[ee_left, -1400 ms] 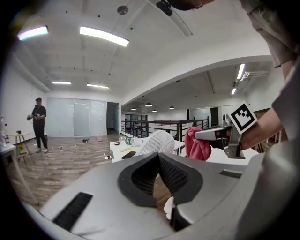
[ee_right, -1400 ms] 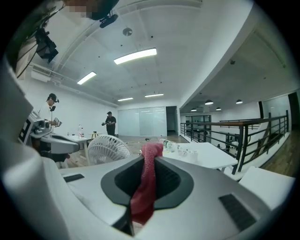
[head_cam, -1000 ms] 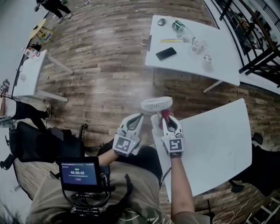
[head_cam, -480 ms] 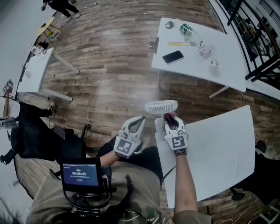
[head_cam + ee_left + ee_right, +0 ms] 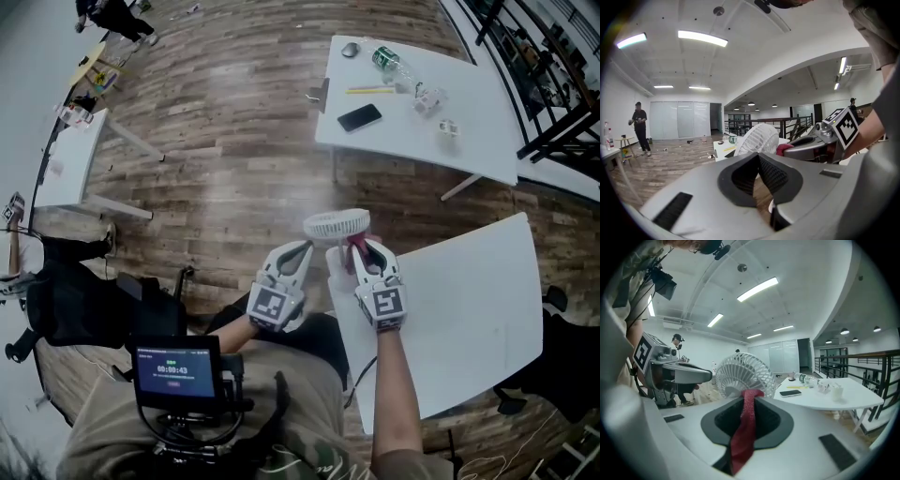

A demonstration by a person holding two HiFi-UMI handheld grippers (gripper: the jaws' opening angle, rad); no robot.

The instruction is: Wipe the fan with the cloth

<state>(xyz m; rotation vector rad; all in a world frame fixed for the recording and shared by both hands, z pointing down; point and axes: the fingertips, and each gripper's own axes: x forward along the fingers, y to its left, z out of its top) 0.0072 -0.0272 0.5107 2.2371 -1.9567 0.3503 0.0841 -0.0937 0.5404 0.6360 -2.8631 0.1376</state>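
Red cloth (image 5: 744, 427) is clamped in the right gripper (image 5: 364, 249), fingers nearly closed on it, with its end left sticking out front so the grille can be reached. Fan (image 5: 336, 225) is stood at the near corner of the counter (image 5: 469, 309), just ahead of the cloth; contact not confirmed. Left gripper (image 5: 302, 251) fingers are shut on nothing, parked beside the fan, probably to steady it.

Head view looks steeply down; left gripper view and right gripper view look level, seemingly close, sharing the fan (image 5: 336, 225).
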